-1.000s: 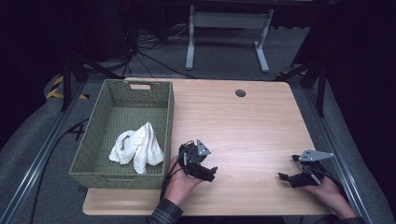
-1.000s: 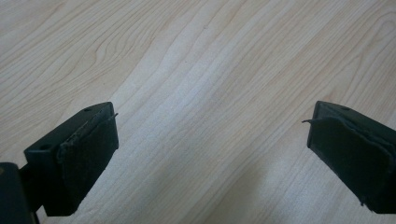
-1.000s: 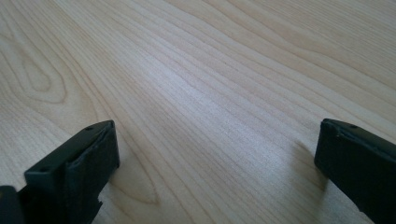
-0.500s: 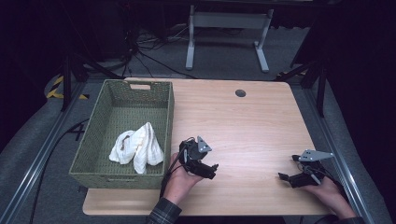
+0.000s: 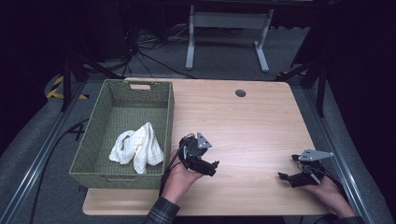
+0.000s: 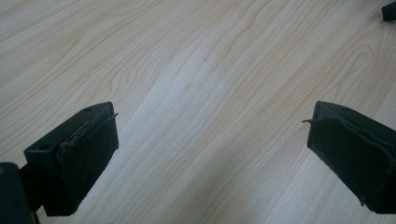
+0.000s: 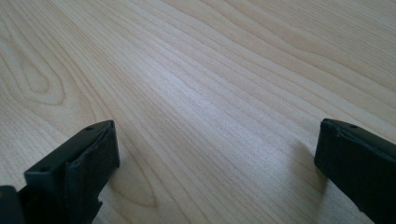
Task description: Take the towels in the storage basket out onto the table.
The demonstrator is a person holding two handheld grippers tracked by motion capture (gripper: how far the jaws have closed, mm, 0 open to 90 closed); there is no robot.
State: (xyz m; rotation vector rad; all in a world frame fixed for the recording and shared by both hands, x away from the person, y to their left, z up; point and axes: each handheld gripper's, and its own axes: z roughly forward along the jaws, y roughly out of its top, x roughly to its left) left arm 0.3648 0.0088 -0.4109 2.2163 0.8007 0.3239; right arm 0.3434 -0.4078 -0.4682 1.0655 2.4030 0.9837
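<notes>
A white cloth (image 5: pixel 137 148) lies bunched in the near part of a green woven basket (image 5: pixel 108 101) on the left of the wooden table (image 5: pixel 252 126). Just right of the basket, my left gripper (image 5: pixel 214 166) rests low over the table near its front edge. Its jaws stand wide apart over bare wood in the left gripper view (image 6: pixel 210 154). My right gripper (image 5: pixel 284 176) sits near the table's front right corner. It is open too, with nothing but wood grain between its jaws (image 7: pixel 215 158).
A small dark grommet hole (image 5: pixel 240 93) sits near the table's far edge. Beyond the table stand a white metal frame (image 5: pixel 226 28) and cables on a dark floor. A black tip of the other gripper (image 6: pixel 388 10) shows at the top right of the left gripper view.
</notes>
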